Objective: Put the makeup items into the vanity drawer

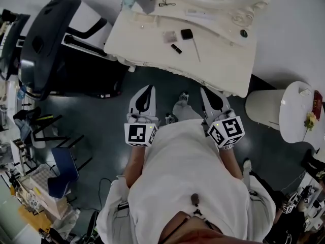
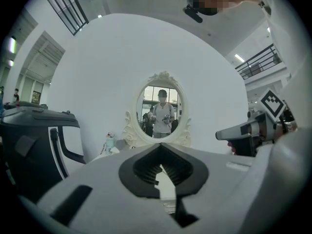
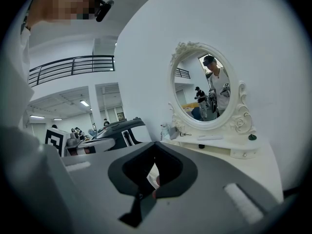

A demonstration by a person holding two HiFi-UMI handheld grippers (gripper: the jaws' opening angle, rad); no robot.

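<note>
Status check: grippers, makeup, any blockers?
Left gripper and right gripper shut, empty, short of the vanity. Makeup items untouched on its top. No drawer pulled out; nothing between grippers and vanity.

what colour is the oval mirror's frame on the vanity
The mirror frame is cream white, with carved scrollwork; clearest in the right gripper view.

Dark floor [image 1: 96,121] underfoot. A black-and-white machine [image 1: 48,39] stands at ten o'clock, a blue chair [image 1: 63,169] at eight, a round white side table [image 1: 299,111] at three. White wall [image 2: 117,62]; ceiling strip lights [image 3: 85,103] glow.
</note>
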